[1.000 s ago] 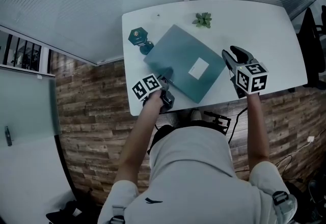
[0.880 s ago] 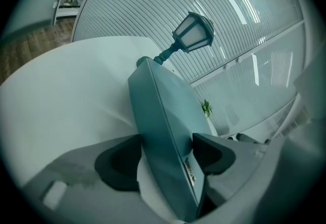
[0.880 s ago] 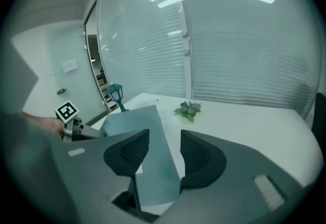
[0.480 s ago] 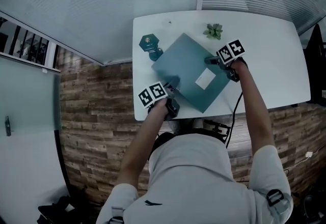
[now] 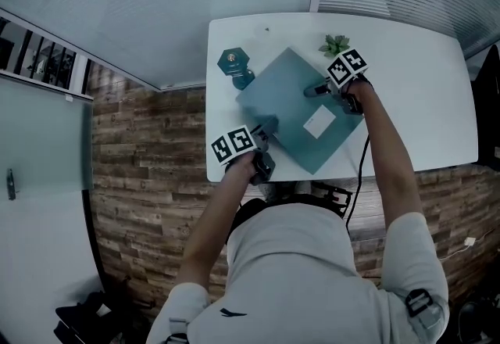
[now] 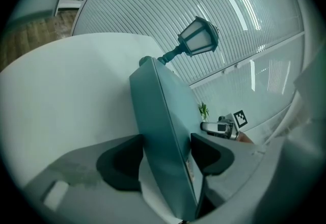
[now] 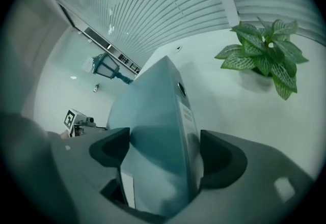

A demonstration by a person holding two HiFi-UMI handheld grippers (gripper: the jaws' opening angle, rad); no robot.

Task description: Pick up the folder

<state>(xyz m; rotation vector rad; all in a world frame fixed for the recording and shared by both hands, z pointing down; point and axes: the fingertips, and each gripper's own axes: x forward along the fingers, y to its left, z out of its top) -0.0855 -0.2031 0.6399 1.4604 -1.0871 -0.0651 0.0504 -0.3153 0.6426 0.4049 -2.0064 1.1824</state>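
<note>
A teal folder (image 5: 301, 112) with a white label lies at an angle on the white table (image 5: 414, 92). My left gripper (image 5: 264, 131) holds its near left corner. In the left gripper view the folder (image 6: 163, 111) stands between both pads of that gripper (image 6: 165, 159), which touch it as the jaws close. My right gripper (image 5: 314, 90) is at the folder's far right corner. In the right gripper view its jaws (image 7: 163, 159) are opening wide around the folder's spine end (image 7: 153, 111), and the pads do not press it.
A small teal lantern ornament (image 5: 233, 65) stands just beyond the folder's left corner. A little green plant (image 5: 334, 44) sits right behind my right gripper and close to it (image 7: 265, 50). A ribbed wall runs behind the table, and wooden floor lies in front.
My right gripper came from the table's near right edge down to the folder's far right corner, and its jaws opened around it. The left gripper stayed on its corner.
</note>
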